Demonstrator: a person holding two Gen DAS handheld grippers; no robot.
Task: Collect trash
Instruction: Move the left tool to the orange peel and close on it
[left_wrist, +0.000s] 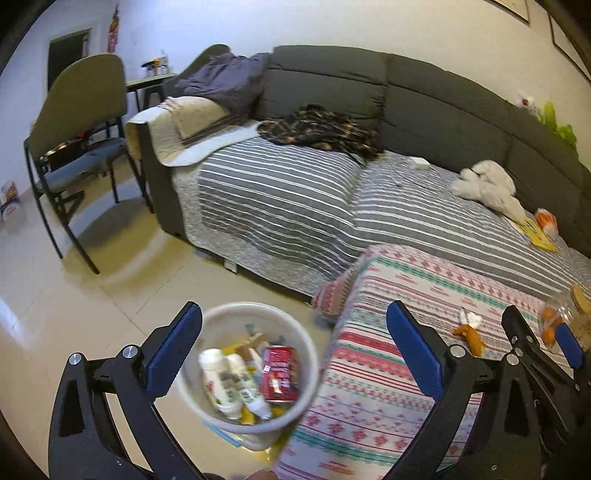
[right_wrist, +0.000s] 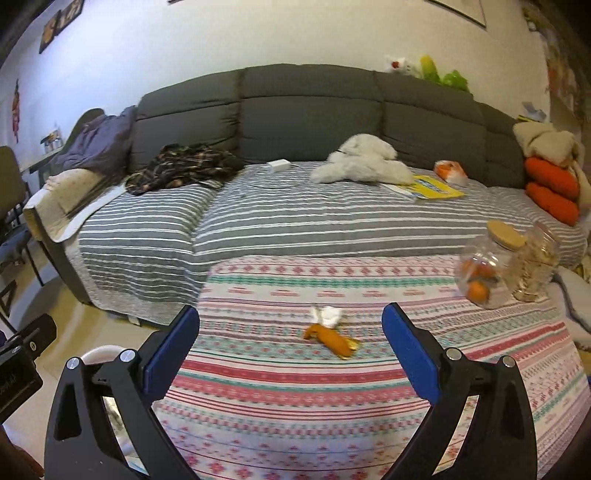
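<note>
Peel (right_wrist: 331, 338) ahead between open right tool (right_wrist: 290, 349) fingers, untouched

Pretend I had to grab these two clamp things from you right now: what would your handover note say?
Left tool: open, empty, over the white bin on the floor.
Right tool: open, empty, facing the patterned table.
Done: bin holds a red can and white bottles.
Left: orange peel with a white tissue on the table. Leave the two jars.
</note>
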